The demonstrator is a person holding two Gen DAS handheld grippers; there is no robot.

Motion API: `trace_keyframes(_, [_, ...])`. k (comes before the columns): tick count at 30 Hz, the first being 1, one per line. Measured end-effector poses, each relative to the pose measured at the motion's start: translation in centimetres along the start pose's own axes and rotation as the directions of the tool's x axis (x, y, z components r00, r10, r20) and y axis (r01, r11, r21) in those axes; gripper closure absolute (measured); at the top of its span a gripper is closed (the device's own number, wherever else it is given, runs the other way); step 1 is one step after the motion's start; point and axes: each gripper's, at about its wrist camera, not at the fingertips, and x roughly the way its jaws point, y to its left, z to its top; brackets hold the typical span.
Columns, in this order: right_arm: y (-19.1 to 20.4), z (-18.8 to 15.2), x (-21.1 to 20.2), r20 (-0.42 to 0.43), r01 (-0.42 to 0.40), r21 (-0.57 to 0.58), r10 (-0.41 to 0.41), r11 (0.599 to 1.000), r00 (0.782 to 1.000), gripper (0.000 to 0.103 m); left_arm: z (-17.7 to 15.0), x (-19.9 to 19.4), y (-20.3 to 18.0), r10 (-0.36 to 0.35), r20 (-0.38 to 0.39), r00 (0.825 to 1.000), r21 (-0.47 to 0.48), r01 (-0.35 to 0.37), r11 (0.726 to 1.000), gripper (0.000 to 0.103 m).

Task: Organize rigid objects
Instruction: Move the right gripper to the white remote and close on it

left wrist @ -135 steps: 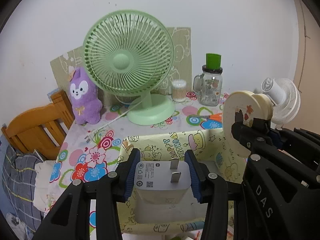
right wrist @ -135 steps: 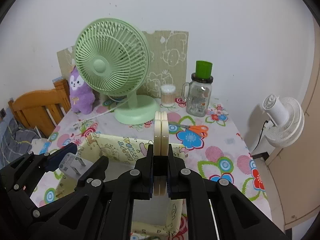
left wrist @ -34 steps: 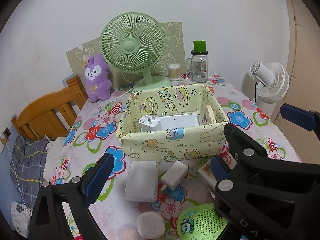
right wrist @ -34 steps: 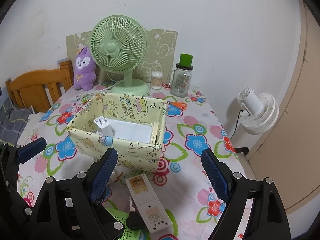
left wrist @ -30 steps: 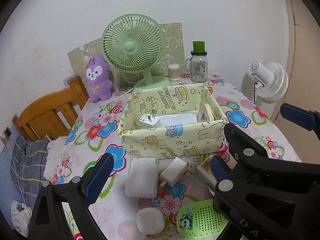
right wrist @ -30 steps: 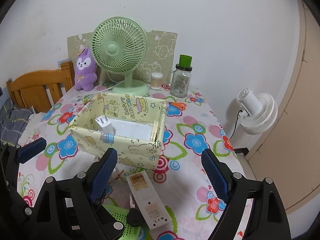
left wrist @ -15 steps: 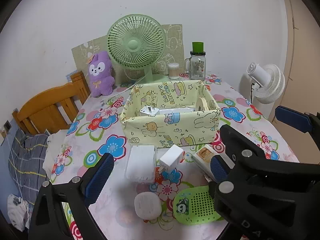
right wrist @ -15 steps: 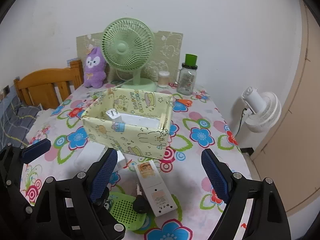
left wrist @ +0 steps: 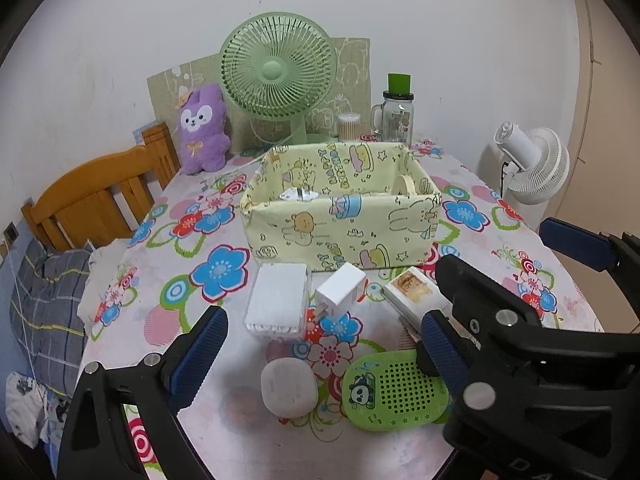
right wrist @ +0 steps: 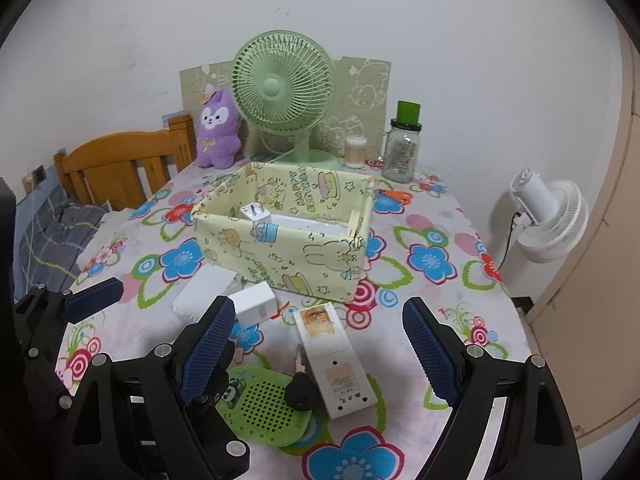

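A table under a floral tablecloth (left wrist: 224,408) carries the lot. Mid-table sits a yellow fabric bin (left wrist: 344,232) with cartoon print. Just in front of it, a row: a clear box of white swabs (left wrist: 277,301), a white charger cube (left wrist: 340,290) right beside it, and a long white box (right wrist: 334,360) lying angled toward the near edge. Nearer still, a round white puck (left wrist: 289,387) and a green perforated panda case (left wrist: 394,390), side by side. Along the far edge stand a green desk fan (left wrist: 278,76), a purple plush toy (left wrist: 202,128), a cotton-swab tub (left wrist: 349,125) and a glass jar with a green lid (left wrist: 397,114). Orange-handled scissors (right wrist: 396,196) lie flat behind the bin.
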Motion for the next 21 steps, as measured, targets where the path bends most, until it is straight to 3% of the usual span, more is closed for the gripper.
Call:
trace_keyframes(10, [-0.1, -1.6, 1.6, -0.012, -0.015, -0.052, 0.015, 0.999, 1.000, 0.015, -1.8, 2.2, 0.3, -0.027, -0.031, 0.999, -0.040, 0.026, 0.999, 0.005])
trace_keyframes(21, [-0.7, -2.7, 5.5, -0.087, -0.036, -0.031, 0.033, 0.999, 0.996, 0.015, -2.5, 5.9, 1.2, -0.035, -0.091, 0.995, -0.054, 0.030, 0.998, 0.005])
